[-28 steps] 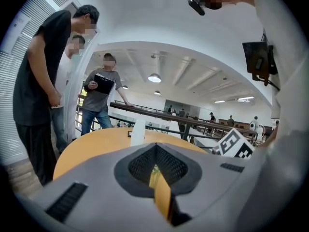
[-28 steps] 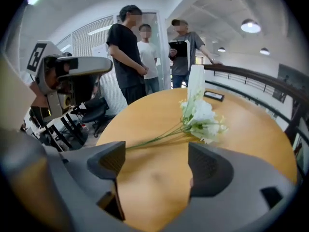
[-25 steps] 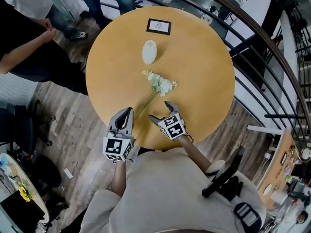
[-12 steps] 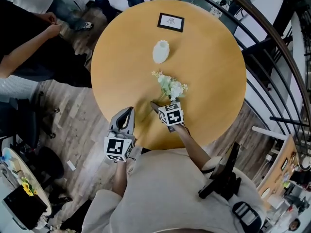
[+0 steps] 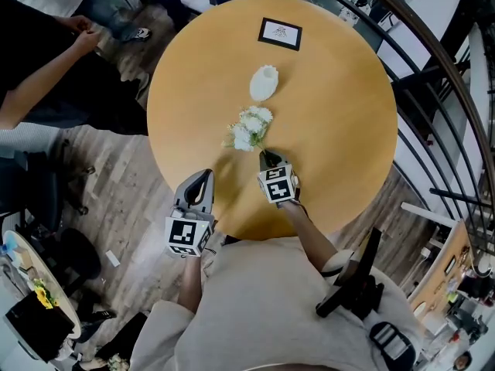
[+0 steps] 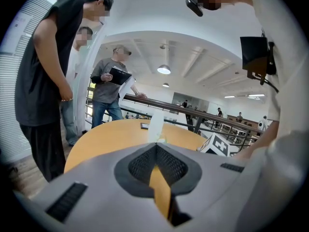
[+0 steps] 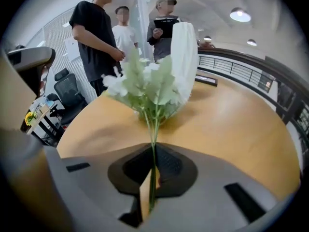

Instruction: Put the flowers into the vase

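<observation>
A bunch of white flowers (image 5: 249, 127) with green stems is held over the round wooden table (image 5: 340, 130), a little short of the white vase (image 5: 264, 83). My right gripper (image 5: 265, 156) is shut on the stems just below the blooms. In the right gripper view the stems (image 7: 153, 144) run up from between the pads of that gripper (image 7: 151, 178) to the flowers (image 7: 145, 88), and the vase (image 7: 185, 64) stands right behind them. My left gripper (image 5: 202, 178) hovers at the table's near edge, shut and holding nothing. Its own view shows its tips (image 6: 155, 148) together and the vase (image 6: 156, 126) far ahead.
A framed card (image 5: 280, 33) lies at the far side of the table. People stand by the table's left side (image 5: 46, 60). A black railing (image 5: 433, 91) curves round the right. An office chair (image 7: 70, 93) stands off the table's left.
My right gripper moved forward over the stem and shut on it. The flowers, which lay flat with the stem toward me, are now raised and swung to the left.
</observation>
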`<action>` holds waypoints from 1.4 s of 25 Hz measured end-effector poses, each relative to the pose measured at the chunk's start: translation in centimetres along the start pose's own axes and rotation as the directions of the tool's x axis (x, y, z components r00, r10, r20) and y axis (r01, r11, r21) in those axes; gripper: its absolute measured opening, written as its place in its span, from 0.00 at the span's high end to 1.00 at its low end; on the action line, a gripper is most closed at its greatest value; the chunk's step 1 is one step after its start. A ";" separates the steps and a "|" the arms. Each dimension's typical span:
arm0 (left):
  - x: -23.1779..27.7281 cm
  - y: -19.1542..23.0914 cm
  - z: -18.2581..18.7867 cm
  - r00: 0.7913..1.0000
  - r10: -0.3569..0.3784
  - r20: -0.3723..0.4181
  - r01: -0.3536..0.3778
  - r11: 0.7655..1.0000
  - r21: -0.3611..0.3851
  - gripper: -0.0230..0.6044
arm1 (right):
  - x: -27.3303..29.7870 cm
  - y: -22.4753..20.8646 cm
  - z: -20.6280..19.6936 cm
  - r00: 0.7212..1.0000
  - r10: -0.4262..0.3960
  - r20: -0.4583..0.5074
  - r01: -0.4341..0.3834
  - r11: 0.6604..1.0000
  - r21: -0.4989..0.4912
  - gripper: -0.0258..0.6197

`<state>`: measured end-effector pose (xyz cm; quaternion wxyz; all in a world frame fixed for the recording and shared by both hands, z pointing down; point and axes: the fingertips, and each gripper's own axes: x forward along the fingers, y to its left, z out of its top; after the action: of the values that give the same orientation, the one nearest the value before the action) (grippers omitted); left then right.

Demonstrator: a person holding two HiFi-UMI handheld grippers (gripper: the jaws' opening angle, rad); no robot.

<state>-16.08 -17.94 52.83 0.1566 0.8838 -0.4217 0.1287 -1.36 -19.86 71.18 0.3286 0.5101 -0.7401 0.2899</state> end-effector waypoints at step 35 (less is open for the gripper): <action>1.8 -4.2 3.5 0.996 0.012 0.092 -0.017 0.998 0.061 0.95 | -22.8 -4.8 33.2 0.428 0.246 0.870 -0.171 0.967 -0.189 0.94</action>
<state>-11.32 -18.07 49.59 0.1088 0.8901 -0.4306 0.1023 2.86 -33.87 33.29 -0.1252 0.4782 -0.8693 -0.0066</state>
